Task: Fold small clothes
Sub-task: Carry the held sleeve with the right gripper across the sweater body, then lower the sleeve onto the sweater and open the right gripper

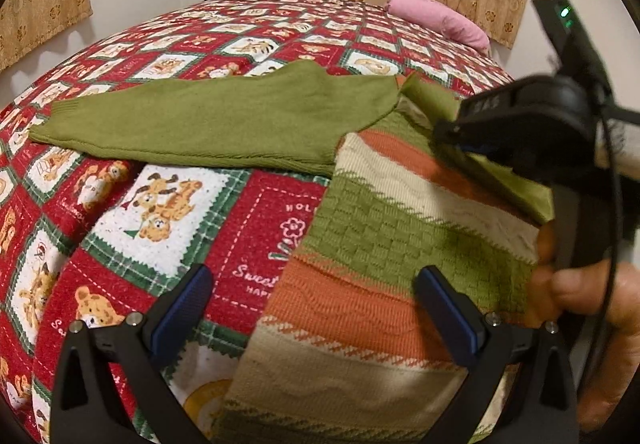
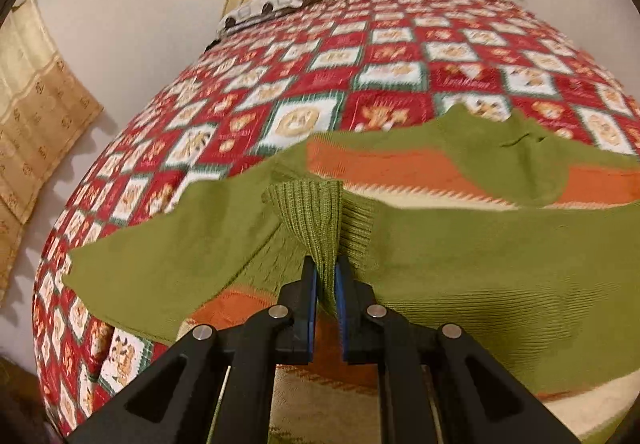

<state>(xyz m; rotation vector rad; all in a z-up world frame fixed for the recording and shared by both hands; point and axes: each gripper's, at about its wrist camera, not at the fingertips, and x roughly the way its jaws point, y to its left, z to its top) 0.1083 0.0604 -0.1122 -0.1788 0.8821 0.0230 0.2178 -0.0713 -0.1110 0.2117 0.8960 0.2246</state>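
Our right tongs [image 2: 326, 276] gripped the green ribbed cuff [image 2: 312, 212] of the sweater [image 1: 380, 244] spread across the bed [image 1: 240, 28] at frame centre, while our left tongs [image 1: 316, 284] hung open over it.

The left gripper [image 1: 314, 298] hovers with jaws spread wide, nothing between them. At its three o'clock, the right gripper [image 2: 326, 276] pinches cloth.

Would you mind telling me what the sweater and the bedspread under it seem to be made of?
The sweater looks like knitted yarn, wool or acrylic, matte: a basket-weave texture shows on the body and fine ribbing on the cuff pinched in the right gripper. The bedspread looks like soft, fuzzy printed fabric, perhaps fleece or terry; its surface looks nappy.
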